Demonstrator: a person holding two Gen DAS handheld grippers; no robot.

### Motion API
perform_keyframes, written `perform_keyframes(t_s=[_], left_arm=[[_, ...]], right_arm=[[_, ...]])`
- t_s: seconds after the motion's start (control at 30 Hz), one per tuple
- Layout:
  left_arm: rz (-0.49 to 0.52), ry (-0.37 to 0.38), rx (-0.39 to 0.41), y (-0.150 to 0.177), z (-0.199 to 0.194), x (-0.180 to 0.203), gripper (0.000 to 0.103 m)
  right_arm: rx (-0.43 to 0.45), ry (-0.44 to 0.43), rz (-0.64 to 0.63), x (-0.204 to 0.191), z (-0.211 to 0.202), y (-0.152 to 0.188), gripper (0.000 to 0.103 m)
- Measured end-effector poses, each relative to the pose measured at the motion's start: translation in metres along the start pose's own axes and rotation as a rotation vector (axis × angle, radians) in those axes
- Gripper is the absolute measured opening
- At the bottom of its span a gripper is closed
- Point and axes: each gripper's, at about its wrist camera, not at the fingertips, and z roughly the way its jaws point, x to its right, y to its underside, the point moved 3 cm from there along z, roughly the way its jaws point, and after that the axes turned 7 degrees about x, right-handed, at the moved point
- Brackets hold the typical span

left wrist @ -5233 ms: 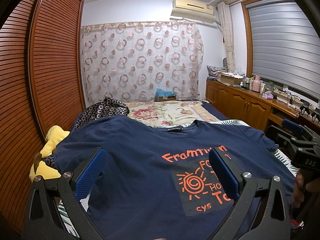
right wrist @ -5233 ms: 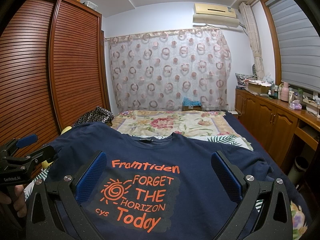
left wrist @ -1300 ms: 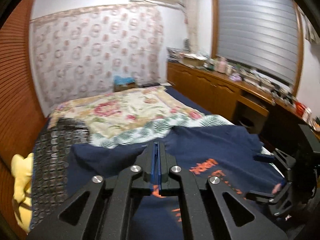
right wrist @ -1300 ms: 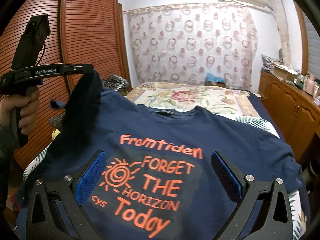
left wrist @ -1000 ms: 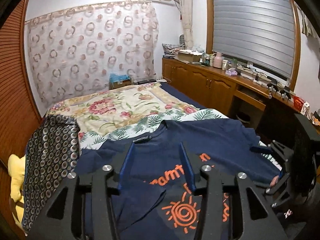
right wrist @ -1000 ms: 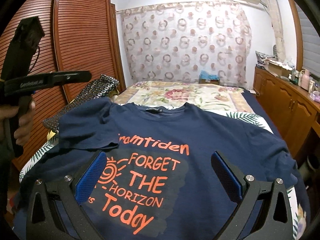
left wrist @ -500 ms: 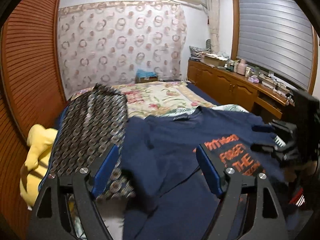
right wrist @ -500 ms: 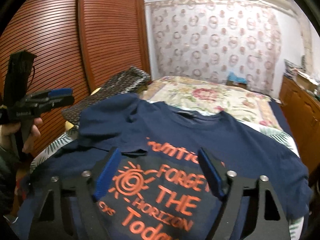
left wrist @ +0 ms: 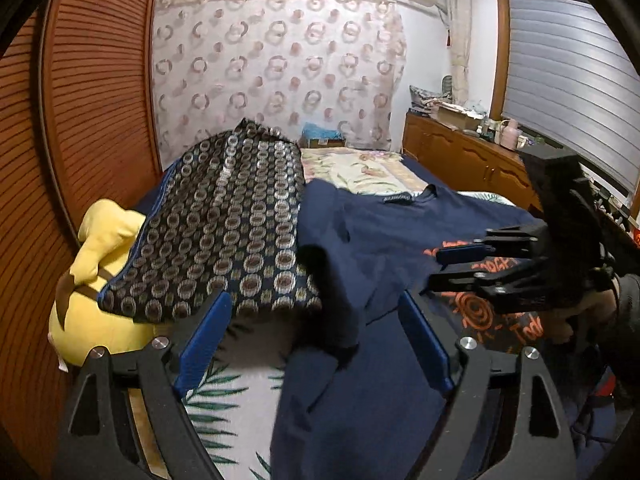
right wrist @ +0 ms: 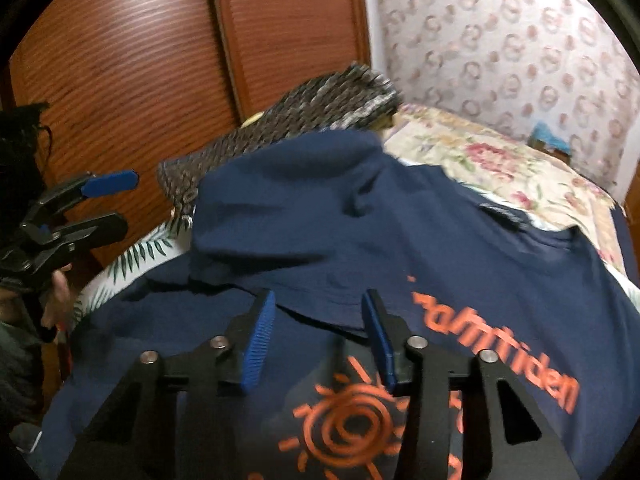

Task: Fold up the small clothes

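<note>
A navy T-shirt (left wrist: 384,240) with orange print lies face up on the bed; it also shows in the right wrist view (right wrist: 460,248). Its left sleeve (right wrist: 288,208) is folded inward over the chest. My left gripper (left wrist: 316,344) is open and empty, above the shirt's left edge. My right gripper (right wrist: 318,328) is partly closed but still open, empty, with its blue pads just above the folded sleeve's edge. The right gripper (left wrist: 480,264) also shows in the left wrist view, over the print. The left gripper (right wrist: 92,204) shows at the left of the right wrist view.
A dark patterned cloth (left wrist: 232,220) lies beside the shirt on the left, over a yellow plush (left wrist: 100,264). A floral bedspread (left wrist: 360,168) covers the far bed. A wooden slatted wardrobe (left wrist: 80,100) stands left, and a wooden cabinet (left wrist: 460,152) stands right.
The left gripper lifted the sleeve, laid it over the chest, let go and drew back left, opening wide. The right gripper swung left toward the folded sleeve and narrowed its jaws.
</note>
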Motion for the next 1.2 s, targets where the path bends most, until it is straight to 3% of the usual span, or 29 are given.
perform_keyframes(t_s=[0.2,0.33,0.37,0.77,1.03,1.1,1.17,1.2], left_arm=[[-0.01,-0.002,-0.024,0.014,0.004,-0.002,0.086],[-0.014,0.005,-0.041,0.022,0.007,0.0,0.086],[-0.014,0.005,-0.045,0.023,0.008,0.001,0.086],[-0.028,0.001,-0.065,0.031,0.01,0.0,0.086],[-0.019,0.003,-0.077,0.031,0.013,0.003,0.086],[-0.013,0.001,-0.08,0.032,0.014,0.005,0.086],[-0.012,0.0,-0.081,0.032,0.013,0.005,0.086],[-0.012,-0.001,-0.081,0.032,0.013,0.005,0.086]], right_arm=[[-0.102,0.025,-0.077,-0.007,0.037,0.001,0.031],[-0.095,0.035,-0.091,-0.003,0.039,0.001,0.005],[-0.092,0.033,-0.094,-0.003,0.037,0.002,0.003],[0.11,0.142,-0.026,0.041,-0.037,-0.019,0.002],[0.131,0.349,0.08,0.093,-0.064,-0.016,0.002],[0.116,0.39,0.093,0.097,-0.063,-0.009,0.009],[0.098,0.381,0.105,0.088,-0.059,-0.006,0.023],[0.09,0.376,0.11,0.086,-0.058,-0.001,0.024]])
